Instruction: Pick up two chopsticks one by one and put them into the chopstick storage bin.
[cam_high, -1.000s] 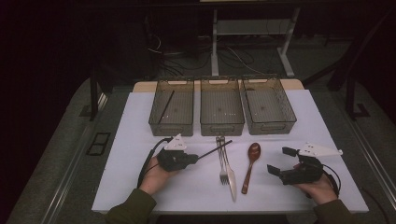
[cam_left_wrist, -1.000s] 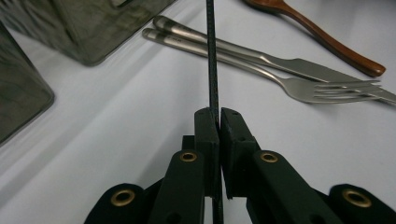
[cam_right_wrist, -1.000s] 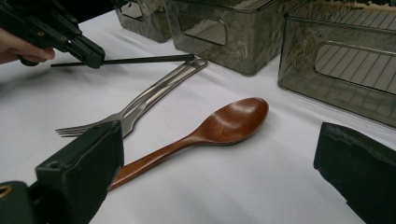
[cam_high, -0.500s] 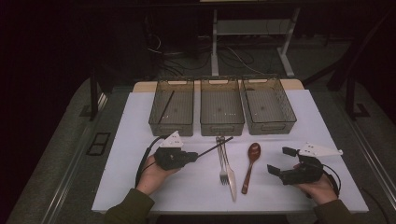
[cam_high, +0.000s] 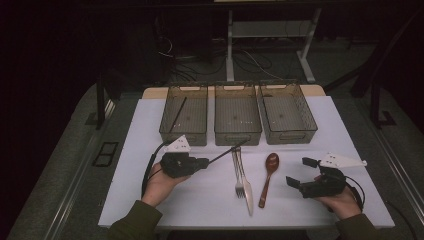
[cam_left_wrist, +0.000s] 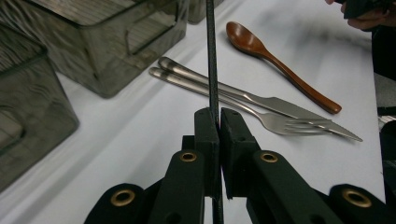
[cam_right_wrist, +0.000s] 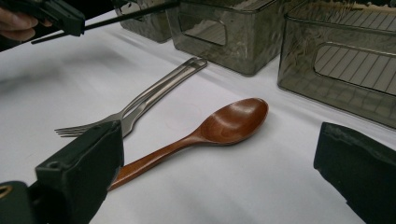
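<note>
Lifted a little since a second ago, the black chopstick (cam_high: 227, 152) now hangs clear of the table (cam_high: 150, 200), pinched near one end by the left gripper (cam_left_wrist: 218, 116).

Its far tip points toward the front wall of the middle bin (cam_high: 237, 112) and sits just above the handles of the fork (cam_high: 238, 172) and knife (cam_high: 245, 185), which lie side by side and touching. A matching chopstick (cam_high: 176, 114) already rests slantwise in the left bin (cam_high: 184, 114), so I'd judge this one is headed there too; the lift looks like the start of that carry, and the stick must clear the bin's rim. The wooden spoon (cam_high: 266, 177) lies just right of the knife. Over at the right, the right gripper (cam_high: 298, 172) rests low near the table with its jaws spread and nothing between them.
</note>
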